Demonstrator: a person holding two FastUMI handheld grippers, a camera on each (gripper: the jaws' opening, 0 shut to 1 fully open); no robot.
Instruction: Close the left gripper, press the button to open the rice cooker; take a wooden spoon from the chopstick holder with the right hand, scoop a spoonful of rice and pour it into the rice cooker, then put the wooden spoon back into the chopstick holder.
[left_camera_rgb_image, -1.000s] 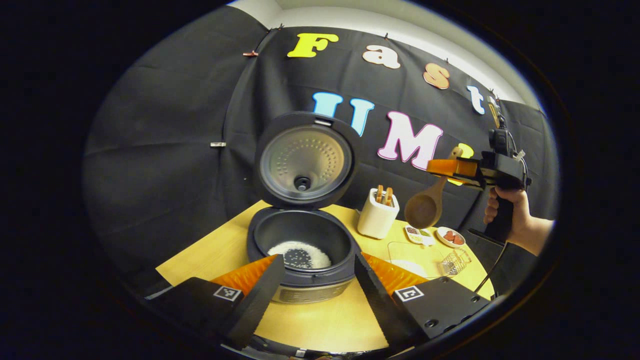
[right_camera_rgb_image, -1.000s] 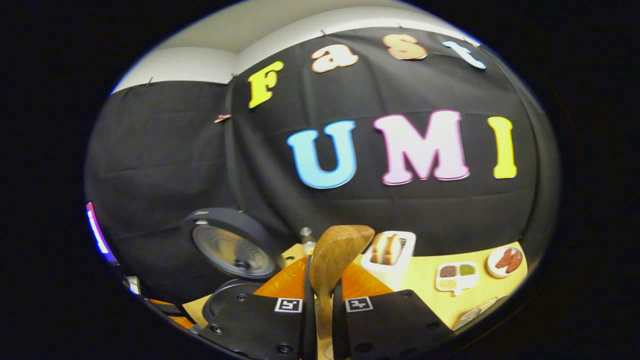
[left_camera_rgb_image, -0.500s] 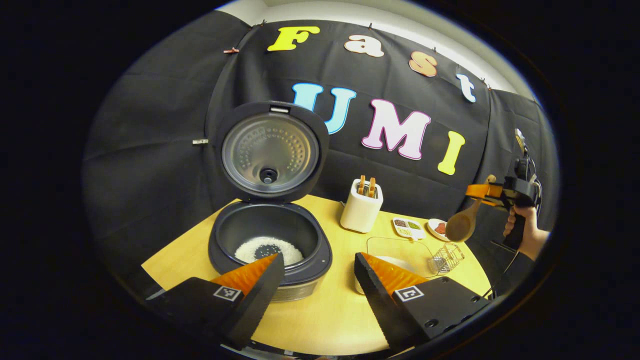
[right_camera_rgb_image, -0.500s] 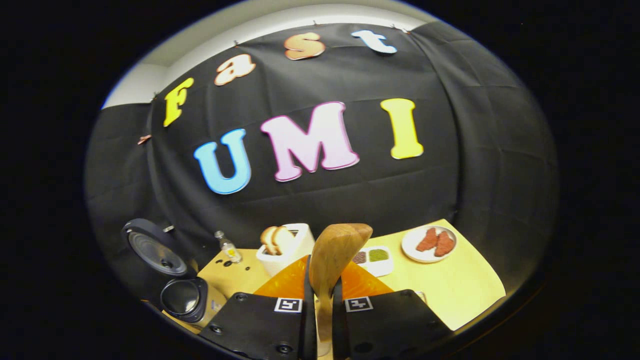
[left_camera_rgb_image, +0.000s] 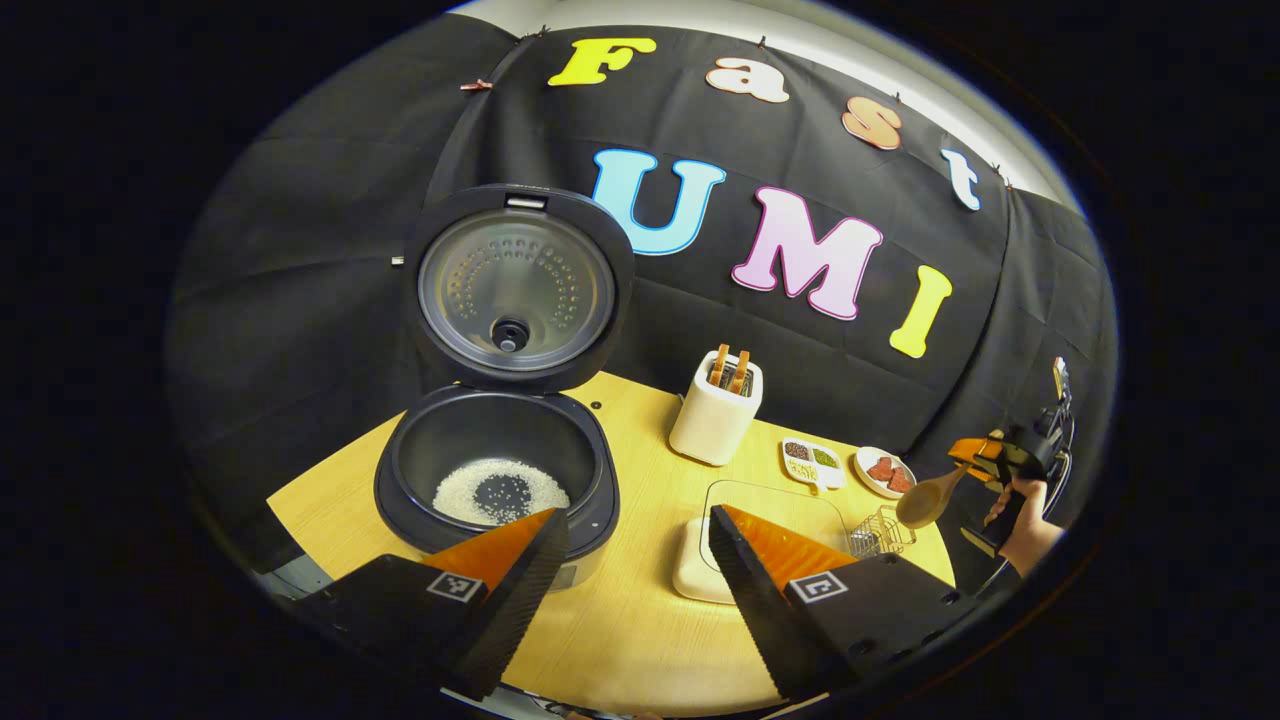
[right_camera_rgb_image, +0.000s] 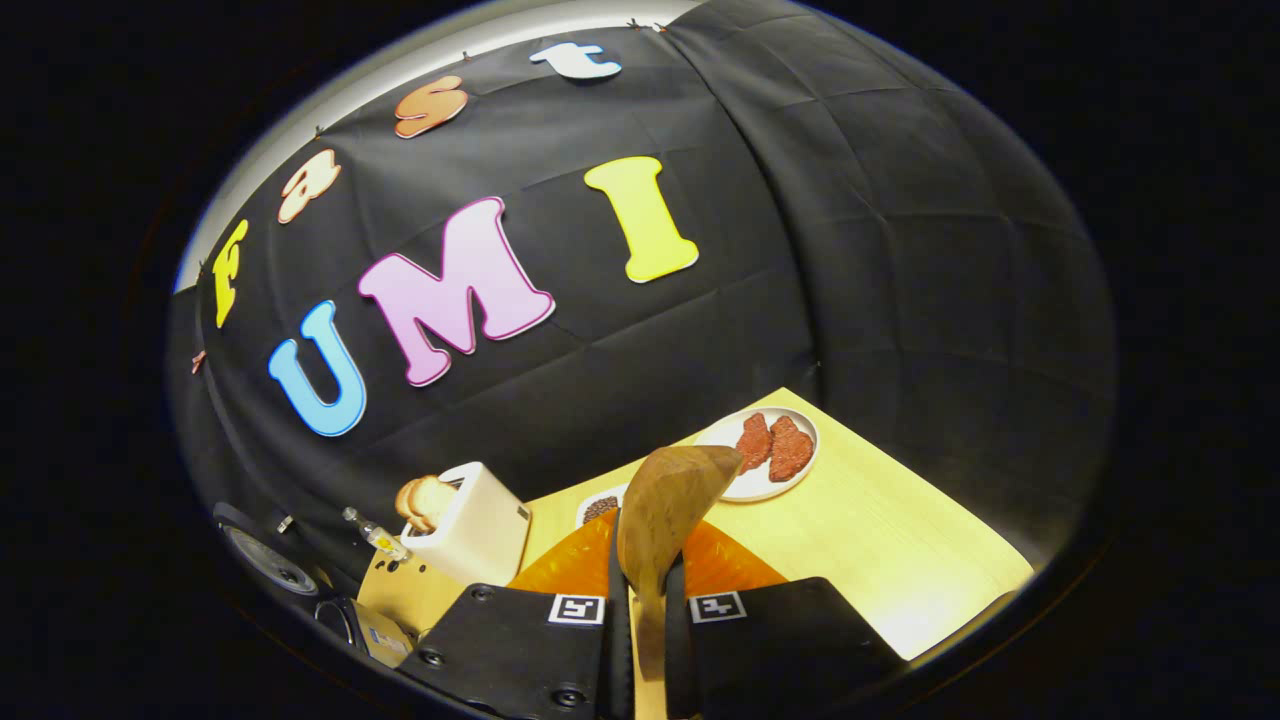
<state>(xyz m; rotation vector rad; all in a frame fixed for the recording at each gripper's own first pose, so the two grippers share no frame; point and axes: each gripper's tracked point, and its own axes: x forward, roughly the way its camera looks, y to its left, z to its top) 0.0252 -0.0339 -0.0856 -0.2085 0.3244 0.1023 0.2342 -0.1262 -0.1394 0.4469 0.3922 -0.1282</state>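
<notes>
Between the closed fingers of our right tool (right_camera_rgb_image: 640, 640) sits the wooden spoon (right_camera_rgb_image: 665, 520), off the counter's (left_camera_rgb_image: 640, 640) right end, while our left tool (left_camera_rgb_image: 640, 590) hangs open. We judge the rice cooker (left_camera_rgb_image: 495, 480) opened and rice poured; returning the spoon to the chopstick holder (left_camera_rgb_image: 715, 420) remains.

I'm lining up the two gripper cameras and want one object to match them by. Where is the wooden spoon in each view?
Left gripper view: the wooden spoon is at the far right, held by the right gripper past the table's edge.
Right gripper view: the spoon rises at bottom centre, clamped between that gripper's own fingers.
Shared landmark: the white chopstick holder.
</notes>
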